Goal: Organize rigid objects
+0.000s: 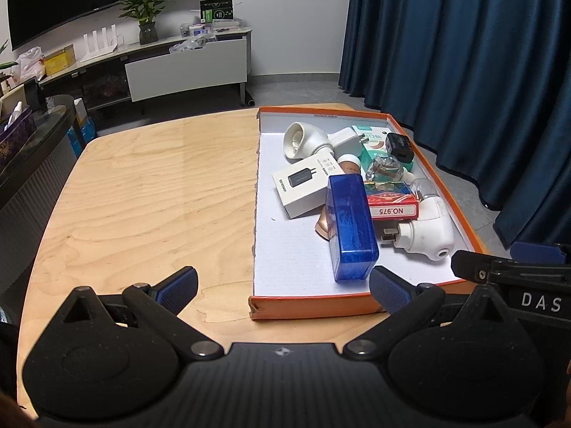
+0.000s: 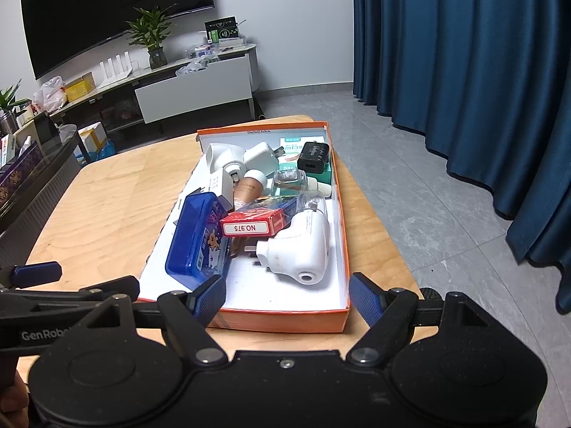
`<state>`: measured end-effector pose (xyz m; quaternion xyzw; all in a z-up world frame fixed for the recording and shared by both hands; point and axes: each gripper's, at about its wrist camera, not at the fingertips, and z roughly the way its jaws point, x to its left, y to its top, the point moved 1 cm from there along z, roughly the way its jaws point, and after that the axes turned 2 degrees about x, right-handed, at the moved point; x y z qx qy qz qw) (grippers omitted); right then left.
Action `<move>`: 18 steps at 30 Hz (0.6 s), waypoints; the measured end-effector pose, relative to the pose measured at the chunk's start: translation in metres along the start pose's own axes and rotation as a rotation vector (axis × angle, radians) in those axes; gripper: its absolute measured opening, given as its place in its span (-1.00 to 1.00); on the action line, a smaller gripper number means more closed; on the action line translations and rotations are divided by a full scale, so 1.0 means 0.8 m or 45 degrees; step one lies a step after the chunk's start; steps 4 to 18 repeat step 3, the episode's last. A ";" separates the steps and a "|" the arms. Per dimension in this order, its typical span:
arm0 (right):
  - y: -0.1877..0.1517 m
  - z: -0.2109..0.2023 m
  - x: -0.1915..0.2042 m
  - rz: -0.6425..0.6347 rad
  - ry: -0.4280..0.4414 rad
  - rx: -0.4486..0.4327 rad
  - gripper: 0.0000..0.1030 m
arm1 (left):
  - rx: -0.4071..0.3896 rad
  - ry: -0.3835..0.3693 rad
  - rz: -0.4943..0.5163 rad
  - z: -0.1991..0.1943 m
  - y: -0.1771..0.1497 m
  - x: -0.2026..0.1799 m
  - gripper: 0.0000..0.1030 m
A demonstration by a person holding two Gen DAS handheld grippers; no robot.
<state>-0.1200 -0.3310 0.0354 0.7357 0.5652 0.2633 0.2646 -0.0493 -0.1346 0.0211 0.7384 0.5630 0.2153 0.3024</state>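
Note:
An orange-rimmed shallow box [image 1: 314, 306] [image 2: 340, 221] sits on the right half of the wooden table [image 1: 142, 192] [image 2: 107, 207]. Piled inside are a blue plastic case [image 1: 351, 224] [image 2: 200, 239], a red card box marked NO.975 [image 1: 390, 201] [image 2: 257, 221], a white plug-in device [image 1: 424, 237] [image 2: 303, 246], a white charger box [image 1: 307, 183], a black adapter [image 1: 399, 146] [image 2: 314, 157] and several other small items. My left gripper [image 1: 283, 289] hovers open at the box's near left corner. My right gripper [image 2: 287, 299] hovers open over the box's near edge. Both hold nothing.
Dark blue curtains [image 1: 464, 53] [image 2: 464, 71] hang to the right over a grey tiled floor [image 2: 410, 185]. A TV console [image 1: 185, 67] with a potted plant [image 1: 144, 10] stands at the back. A dark cabinet [image 1: 32, 164] flanks the table's left edge.

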 end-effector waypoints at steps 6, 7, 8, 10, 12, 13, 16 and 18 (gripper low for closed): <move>-0.001 0.001 -0.001 0.002 -0.004 -0.001 0.75 | 0.008 0.002 -0.010 0.002 0.001 0.002 1.00; -0.001 0.001 -0.001 0.002 -0.004 -0.001 0.75 | 0.008 0.002 -0.010 0.002 0.001 0.002 1.00; -0.001 0.001 -0.001 0.002 -0.004 -0.001 0.75 | 0.008 0.002 -0.010 0.002 0.001 0.002 1.00; -0.001 0.001 -0.001 0.002 -0.004 -0.001 0.75 | 0.008 0.002 -0.010 0.002 0.001 0.002 1.00; -0.001 0.001 -0.001 0.002 -0.004 -0.001 0.75 | 0.008 0.002 -0.010 0.002 0.001 0.002 1.00; -0.001 0.001 -0.001 0.002 -0.004 -0.001 0.75 | 0.008 0.002 -0.010 0.002 0.001 0.002 1.00; -0.001 0.001 -0.001 0.002 -0.004 -0.001 0.75 | 0.008 0.002 -0.010 0.002 0.001 0.002 1.00; -0.001 0.001 -0.001 0.002 -0.004 -0.001 0.75 | 0.008 0.002 -0.010 0.002 0.001 0.002 1.00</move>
